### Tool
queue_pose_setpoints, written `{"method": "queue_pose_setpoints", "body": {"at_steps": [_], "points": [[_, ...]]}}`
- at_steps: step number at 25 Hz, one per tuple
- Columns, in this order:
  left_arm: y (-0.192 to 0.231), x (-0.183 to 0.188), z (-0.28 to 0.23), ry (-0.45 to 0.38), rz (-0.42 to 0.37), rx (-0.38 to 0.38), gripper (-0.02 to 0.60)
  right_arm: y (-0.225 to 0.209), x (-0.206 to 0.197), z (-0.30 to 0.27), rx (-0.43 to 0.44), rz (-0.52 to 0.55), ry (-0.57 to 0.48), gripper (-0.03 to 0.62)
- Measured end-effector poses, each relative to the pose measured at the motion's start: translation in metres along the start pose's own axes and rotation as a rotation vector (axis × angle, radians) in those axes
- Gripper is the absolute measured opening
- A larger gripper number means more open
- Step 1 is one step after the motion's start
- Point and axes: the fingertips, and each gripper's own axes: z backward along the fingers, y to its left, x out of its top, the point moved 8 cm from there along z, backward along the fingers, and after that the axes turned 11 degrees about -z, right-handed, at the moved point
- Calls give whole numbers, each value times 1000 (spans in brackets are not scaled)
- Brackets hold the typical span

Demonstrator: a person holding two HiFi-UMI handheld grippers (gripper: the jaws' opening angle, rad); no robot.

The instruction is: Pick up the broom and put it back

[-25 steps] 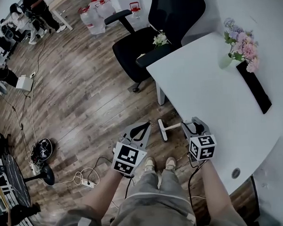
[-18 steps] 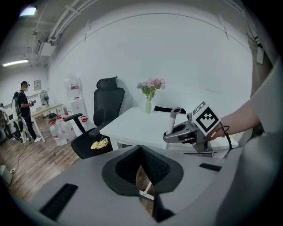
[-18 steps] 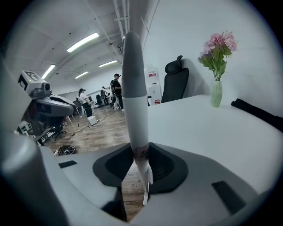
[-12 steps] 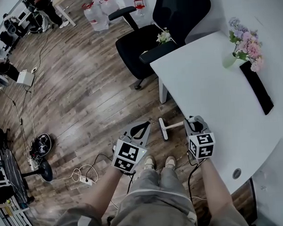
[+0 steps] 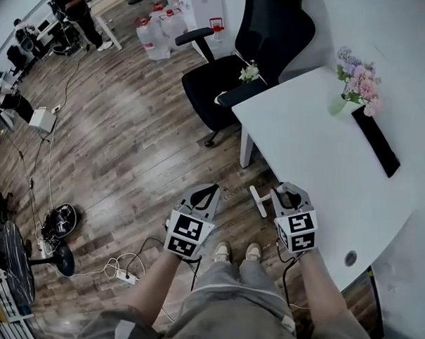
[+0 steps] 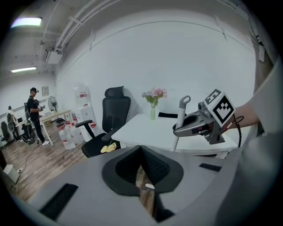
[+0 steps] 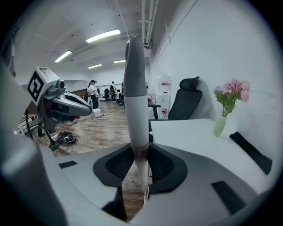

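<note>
The broom shows as a white handle [image 7: 135, 101] standing upright between my right gripper's [image 7: 140, 163] pads, which press on it from both sides. In the head view only a short white piece of the handle [image 5: 259, 200] shows just left of the right gripper [image 5: 284, 194], above the wooden floor beside the desk. The broom's head is hidden. In the left gripper view the handle [image 6: 180, 118] rises out of the right gripper [image 6: 194, 126]. My left gripper [image 5: 203, 195] hovers over the floor to the left, shut and holding nothing.
A white desk [image 5: 324, 160] at right carries a vase of flowers [image 5: 356, 82] and a flat black object [image 5: 376, 140]. A black office chair [image 5: 229, 73] stands behind it. Cables and a power strip [image 5: 126, 274] lie on the floor at left. Water bottles [image 5: 157, 34] and people stand far back.
The right gripper's jaws closed on the broom handle and lifted it off the floor, turning it from lying flat to upright. The left gripper shifted slightly.
</note>
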Motion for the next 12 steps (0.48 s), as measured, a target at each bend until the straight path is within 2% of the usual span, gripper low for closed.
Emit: {"method": "queue_pose_setpoints", "body": {"at_steps": [6,12], "points": [[6,36,37,-82,-42,61,17,23,60,68,25,78,-91,118],[10,81,90,-204,-75,124,17,48,122,134,73,75,-219,118]]}}
